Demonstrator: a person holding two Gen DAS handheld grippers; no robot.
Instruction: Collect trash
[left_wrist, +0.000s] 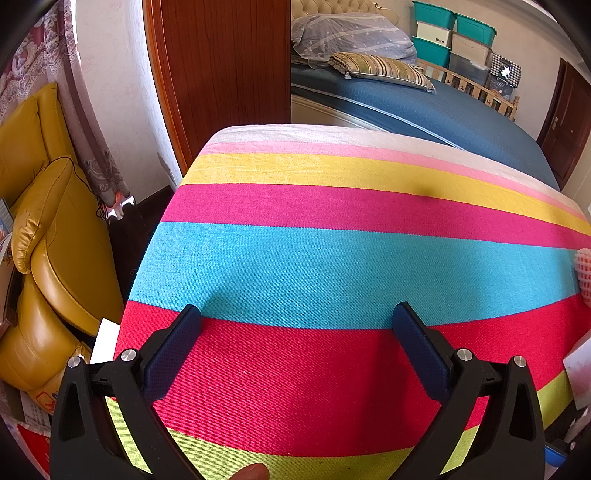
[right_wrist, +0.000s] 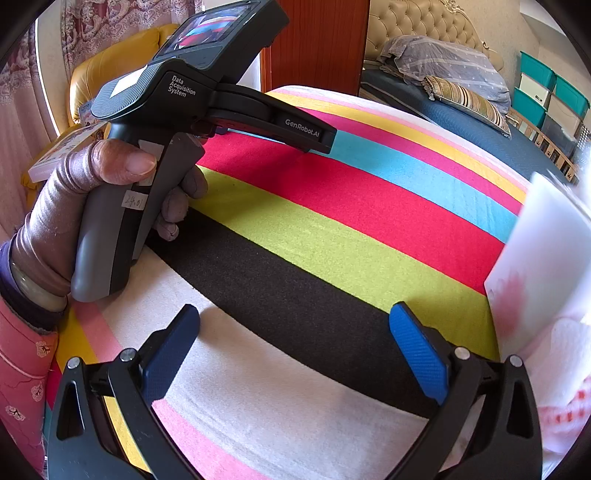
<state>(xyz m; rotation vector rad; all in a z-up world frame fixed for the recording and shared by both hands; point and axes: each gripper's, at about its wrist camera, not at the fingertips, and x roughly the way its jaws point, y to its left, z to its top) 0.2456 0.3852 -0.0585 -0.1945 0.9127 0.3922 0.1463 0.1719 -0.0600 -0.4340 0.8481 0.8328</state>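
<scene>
1. A striped cloth (left_wrist: 332, 258) covers the counter in bright daylight.
2. A yellow leather armchair (left_wrist: 48, 229) stands left, beside a patterned curtain (left_wrist: 55, 74).
3. Behind are a wooden door (left_wrist: 221, 62) and a blue bed (left_wrist: 443, 110) with a striped pillow (left_wrist: 380, 68).
4. Stacked storage boxes (left_wrist: 454, 40) line the far wall.

striped cloth (left_wrist: 332, 258): white, pink, yellow, magenta, cyan, red, lime, black bands. armchair (left_wrist: 48, 221) mustard yellow. bed sheet (left_wrist: 461, 110) navy. storage bins (left_wrist: 436, 22) teal and white. right gripper (right_wrist: 294, 326) pads blue.
</scene>
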